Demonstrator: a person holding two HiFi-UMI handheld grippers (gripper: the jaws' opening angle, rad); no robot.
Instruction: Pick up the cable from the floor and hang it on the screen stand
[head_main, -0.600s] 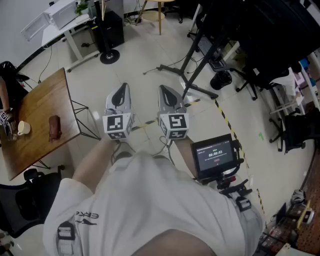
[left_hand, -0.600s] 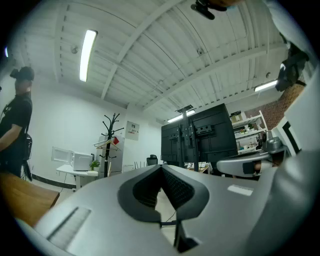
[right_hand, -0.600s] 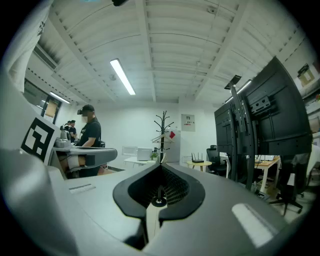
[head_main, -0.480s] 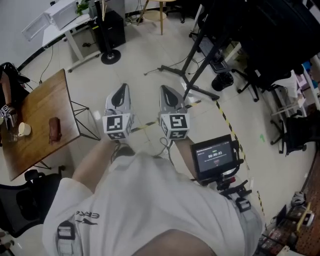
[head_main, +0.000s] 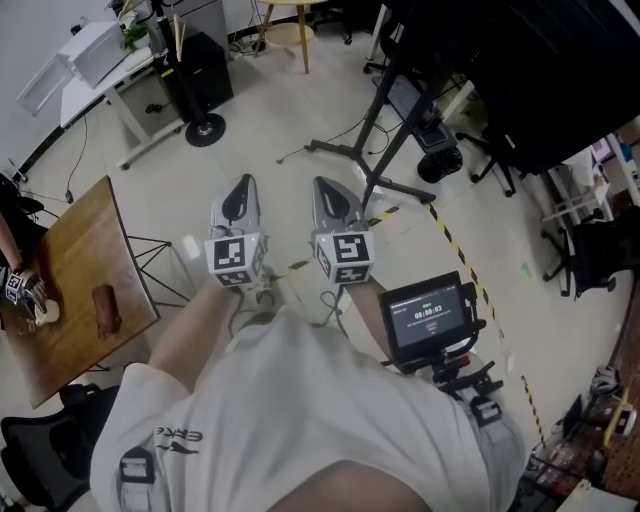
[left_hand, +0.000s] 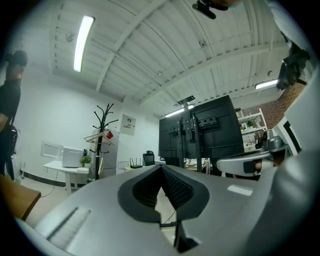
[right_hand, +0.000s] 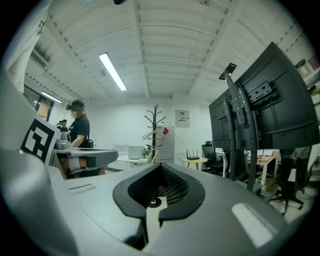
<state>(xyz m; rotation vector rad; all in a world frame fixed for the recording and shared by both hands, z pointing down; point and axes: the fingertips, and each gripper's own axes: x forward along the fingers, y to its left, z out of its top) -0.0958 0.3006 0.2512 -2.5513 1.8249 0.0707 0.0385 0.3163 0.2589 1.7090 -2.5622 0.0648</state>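
Currently the left tool (head_main: 242, 182) and right tool (head_main: 323, 184) each sit pressed together, pinching nothing.

Pale grey left gripper (head_main: 242, 186) and pale grey right gripper (head_main: 323, 186), each with a white marker cube (head_main: 233, 256) printed with black squares. Their ridged pads (right_hand: 173, 187) are black. Cream floor (head_main: 290, 110) crossed by yellow-and-black striped tape (head_main: 455, 245). Black screen stand (head_main: 376, 118) carrying a black screen (head_main: 540, 70). Warm brown wooden table (head_main: 70, 270). The person's shirt (head_main: 300, 420) is white. A small black monitor (head_main: 430, 315) shows a dark display. Black coat rack (left_hand: 102, 137) against white walls, under a white ribbed ceiling (right_hand: 165, 45).
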